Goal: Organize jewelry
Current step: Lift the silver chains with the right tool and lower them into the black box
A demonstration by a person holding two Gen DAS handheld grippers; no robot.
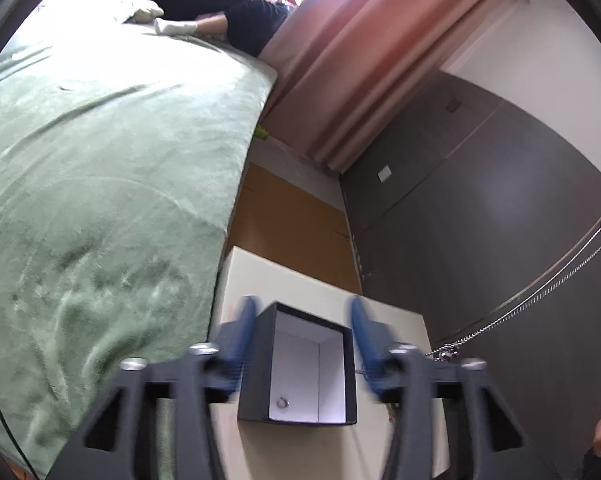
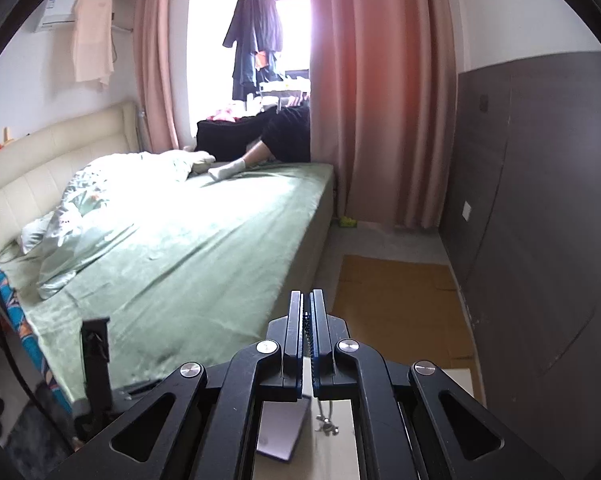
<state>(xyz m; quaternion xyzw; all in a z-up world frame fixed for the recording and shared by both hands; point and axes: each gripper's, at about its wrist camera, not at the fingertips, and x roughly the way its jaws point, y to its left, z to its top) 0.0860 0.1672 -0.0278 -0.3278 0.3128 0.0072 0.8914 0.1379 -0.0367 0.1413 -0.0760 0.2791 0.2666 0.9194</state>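
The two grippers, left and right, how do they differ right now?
The left gripper is open, its blue fingers spread either side of the small black box; the right gripper is shut on a silver chain. The left holds nothing; the chain hangs from the right. Both share black frames.

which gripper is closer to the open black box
Left. The left gripper has its open blue fingers on either side of the black box, which holds a small ring. The right gripper is raised above it, shut on a silver chain.
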